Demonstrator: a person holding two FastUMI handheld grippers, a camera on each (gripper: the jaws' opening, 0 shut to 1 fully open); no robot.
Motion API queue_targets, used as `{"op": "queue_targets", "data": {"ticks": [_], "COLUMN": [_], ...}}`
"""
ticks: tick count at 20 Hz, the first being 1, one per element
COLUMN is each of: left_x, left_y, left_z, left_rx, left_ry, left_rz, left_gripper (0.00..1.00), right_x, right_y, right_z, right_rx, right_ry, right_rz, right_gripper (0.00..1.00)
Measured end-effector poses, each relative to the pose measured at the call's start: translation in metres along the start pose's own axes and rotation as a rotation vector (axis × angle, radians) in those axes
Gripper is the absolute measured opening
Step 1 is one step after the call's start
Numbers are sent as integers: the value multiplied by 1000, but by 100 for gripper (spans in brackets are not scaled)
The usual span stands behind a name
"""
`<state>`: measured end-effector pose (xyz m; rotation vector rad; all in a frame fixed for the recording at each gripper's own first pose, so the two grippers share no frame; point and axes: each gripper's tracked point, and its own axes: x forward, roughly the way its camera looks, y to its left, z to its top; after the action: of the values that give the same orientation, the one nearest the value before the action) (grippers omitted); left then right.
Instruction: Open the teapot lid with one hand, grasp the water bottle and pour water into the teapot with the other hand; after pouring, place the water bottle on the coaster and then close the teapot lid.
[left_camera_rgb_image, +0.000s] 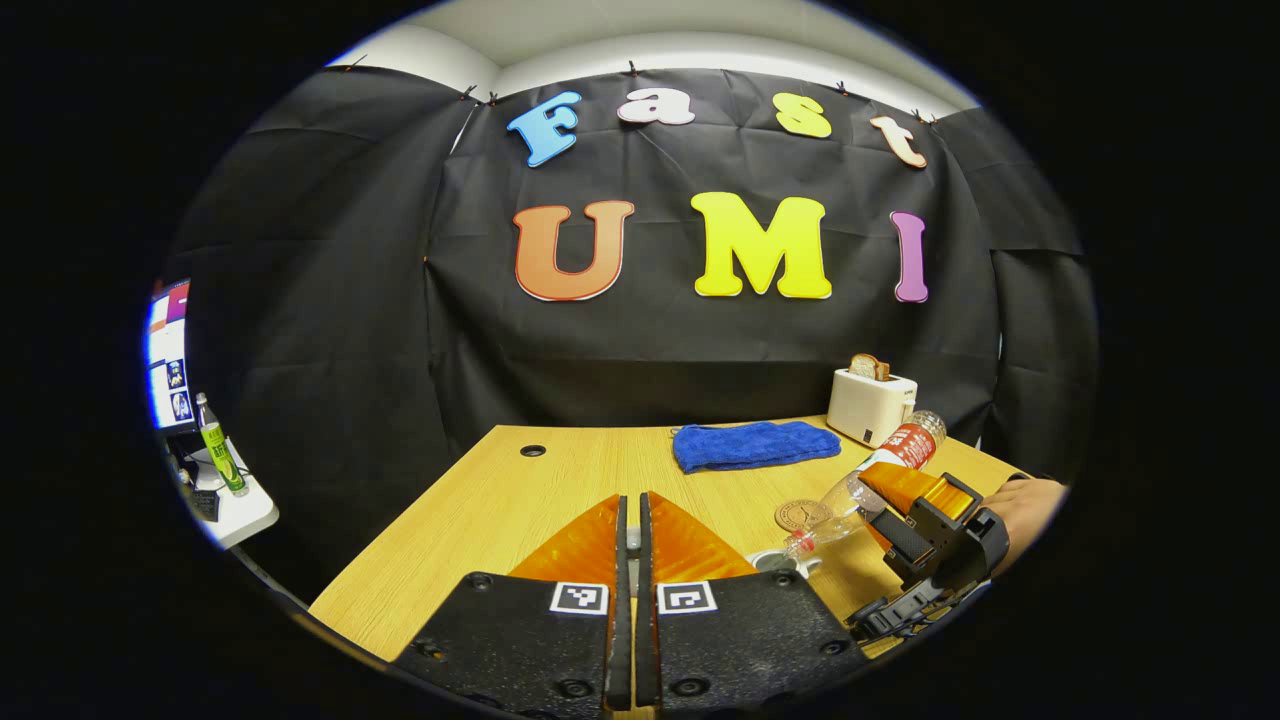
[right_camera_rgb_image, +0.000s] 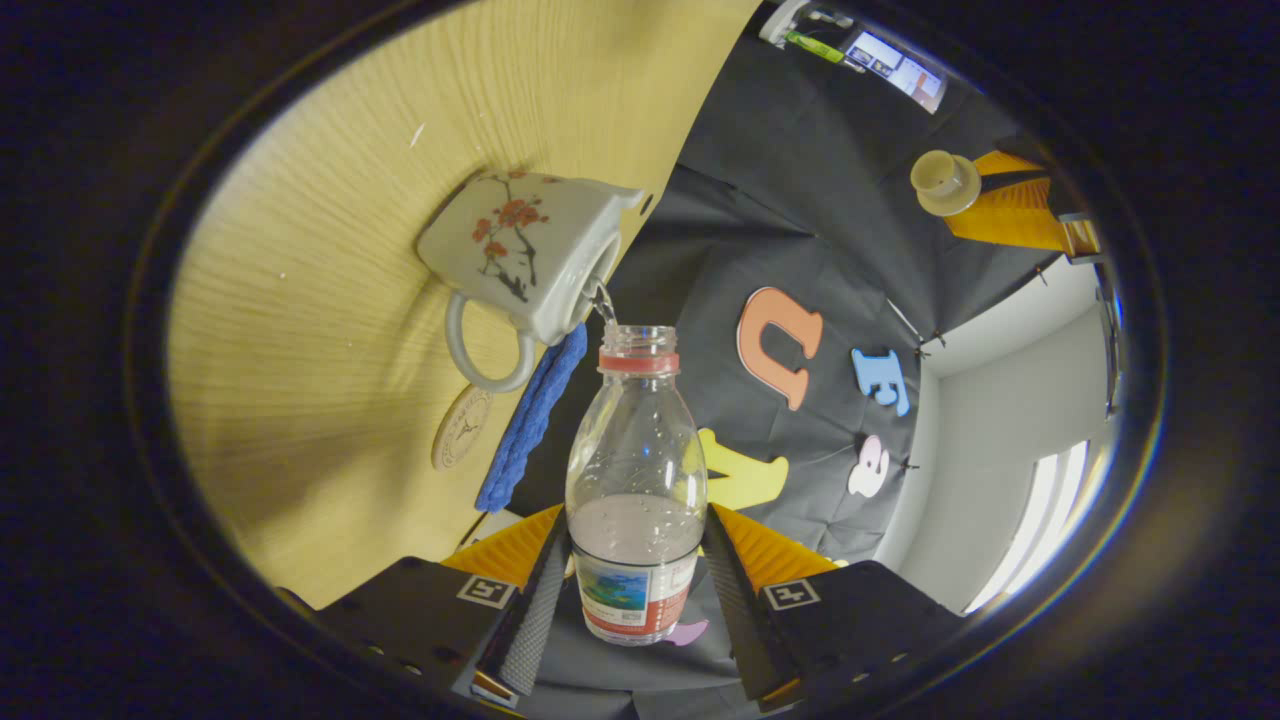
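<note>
Toward the right side of the left gripper view, a hand (left_camera_rgb_image: 1030, 510) holds the right gripper (left_camera_rgb_image: 905, 510) tilted steeply downward, its fingers clamped on the sides of a clear plastic water bottle (left_camera_rgb_image: 870, 475). The bottle's neck points down at the white rim of the teapot (left_camera_rgb_image: 785, 563), which peeks out just beside the left gripper (left_camera_rgb_image: 628, 540). That gripper's own fingers are drawn nearly together on something pale between them. In the right gripper view it appears far off, holding the small cream teapot lid (right_camera_rgb_image: 945, 182) well away from the pot.

In the right gripper view the scene looks rolled over. The bottle (right_camera_rgb_image: 637, 480) sits squarely between the two ribbed fingers (right_camera_rgb_image: 535, 610), a red ring at its open neck. A thin stream of water (right_camera_rgb_image: 603, 302) runs from the mouth into the teapot (right_camera_rgb_image: 525, 255), a white ceramic pot with painted red blossoms and a round loop handle.

The light wood desk (left_camera_rgb_image: 480, 510) has open surface on its left half and toward its near edge. A round brown coaster (left_camera_rgb_image: 803, 515) lies just beside the teapot. Behind it lies a folded blue towel (left_camera_rgb_image: 755, 445), soft and nubby. A cream toaster (left_camera_rgb_image: 870, 405) with a slice of bread stands at the far right corner.
</note>
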<state>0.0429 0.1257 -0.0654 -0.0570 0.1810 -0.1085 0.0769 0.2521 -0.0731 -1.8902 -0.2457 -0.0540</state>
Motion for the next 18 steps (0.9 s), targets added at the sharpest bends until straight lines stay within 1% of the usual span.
{"op": "queue_targets", "data": {"ticks": [2,6,10,15,16,17,18], "left_x": [2,1,1,3,3,2,1], "left_y": [1,-3,-2,2,1,2,2], "left_z": [-2,-3,-4,-6,-5,-6,-5], "left_rx": [14,24,22,17,17,17,18], "left_ry": [5,12,15,24,24,25,24], "left_rz": [12,5,3,10,12,13,12], "left_gripper": [4,4,4,4,4,4,4], "right_x": [-1,2,3,1,0,2,1], "right_y": [-4,-13,-16,-36,-38,-41,-46], "right_z": [1,-1,-1,-10,-10,-9,-7], "right_rx": [-28,-80,-98,-136,-145,-165,-188], "right_ry": [-5,-14,-13,-14,-15,-15,-18], "right_rz": [-12,-63,-97,-148,-155,-169,-189], "right_gripper": [75,75,76,76,75,76,75]}}
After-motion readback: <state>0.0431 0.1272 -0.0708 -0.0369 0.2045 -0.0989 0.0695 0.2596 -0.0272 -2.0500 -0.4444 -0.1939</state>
